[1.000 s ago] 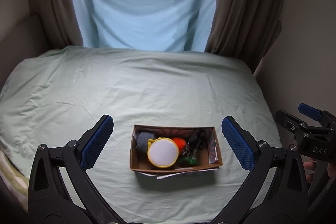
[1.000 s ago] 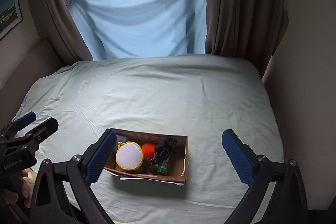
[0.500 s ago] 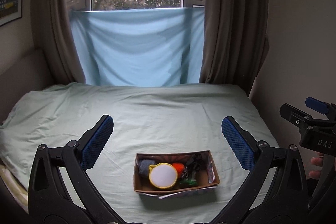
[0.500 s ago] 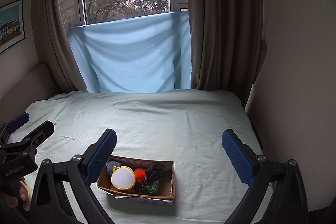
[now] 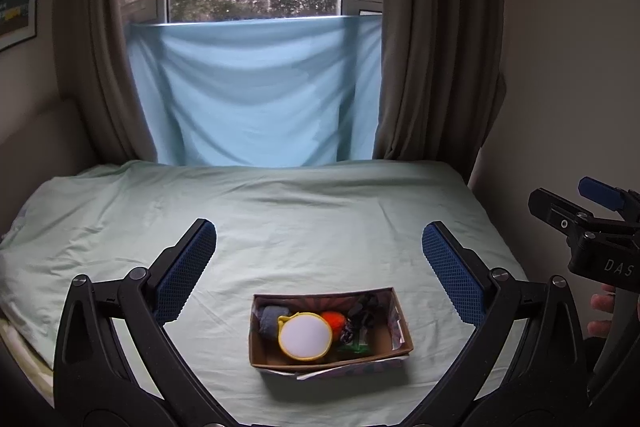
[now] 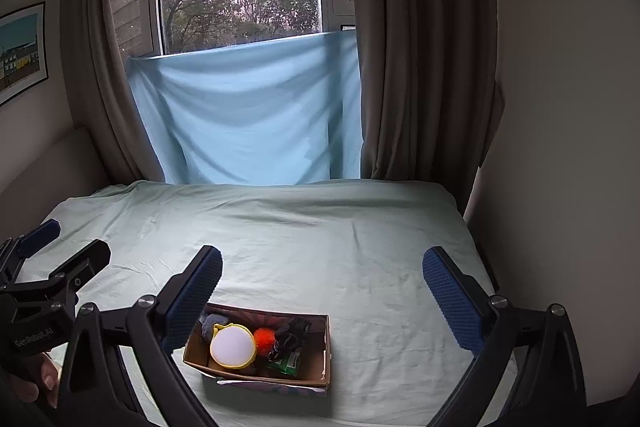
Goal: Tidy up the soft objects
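Observation:
A brown cardboard box (image 5: 396, 313) (image 6: 326, 351) sits on the pale green bed near its front edge. It holds a white round pad with a yellow rim (image 5: 305, 335) (image 6: 233, 345), an orange fuzzy ball (image 5: 334, 319) (image 6: 265, 339), a grey soft item (image 5: 270, 319), a black item (image 5: 362, 311) (image 6: 290, 333) and a green packet (image 6: 288, 361). My left gripper (image 5: 318, 267) is open and empty, held above and behind the box. My right gripper (image 6: 322, 287) is open and empty, above the box and to its right.
The bed sheet (image 5: 280, 219) spreads wide behind the box. A light blue cloth (image 5: 256, 91) hangs under the window between brown curtains (image 5: 432, 39). A wall stands close on the right (image 6: 560, 107). The other gripper shows at each view's edge.
Both grippers have lifted and tilted up, so the box sits lower and smaller in both views and the window shows. Both stay open.

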Demonstrator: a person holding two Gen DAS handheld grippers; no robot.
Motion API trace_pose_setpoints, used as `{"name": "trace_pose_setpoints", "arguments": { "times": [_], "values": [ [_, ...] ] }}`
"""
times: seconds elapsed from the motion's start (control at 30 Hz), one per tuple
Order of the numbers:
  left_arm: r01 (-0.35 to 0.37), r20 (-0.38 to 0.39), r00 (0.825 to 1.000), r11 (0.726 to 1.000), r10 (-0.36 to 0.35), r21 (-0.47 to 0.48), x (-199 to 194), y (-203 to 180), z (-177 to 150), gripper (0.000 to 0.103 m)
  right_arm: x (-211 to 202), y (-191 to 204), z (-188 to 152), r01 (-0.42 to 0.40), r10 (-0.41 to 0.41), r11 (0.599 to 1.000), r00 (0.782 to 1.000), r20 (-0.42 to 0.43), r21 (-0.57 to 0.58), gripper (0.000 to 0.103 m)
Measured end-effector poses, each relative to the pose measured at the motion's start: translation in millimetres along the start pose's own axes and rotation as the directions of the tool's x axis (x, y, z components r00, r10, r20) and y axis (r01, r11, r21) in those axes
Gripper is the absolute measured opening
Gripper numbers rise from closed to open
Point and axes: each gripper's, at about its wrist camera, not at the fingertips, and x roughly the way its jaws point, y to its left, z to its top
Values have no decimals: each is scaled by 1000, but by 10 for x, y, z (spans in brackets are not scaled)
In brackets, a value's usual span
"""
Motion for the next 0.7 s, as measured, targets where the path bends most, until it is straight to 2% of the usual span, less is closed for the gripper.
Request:
{"name": "trace_pose_setpoints", "arguments": {
  "times": [0.7],
  "values": [
    [-7, -5, 1000, 1000, 7, 1, -12, 13, -32, 103, -9, 26, -3, -3, 3, 1000, 1000, 1, -2, 100]
  ]
}}
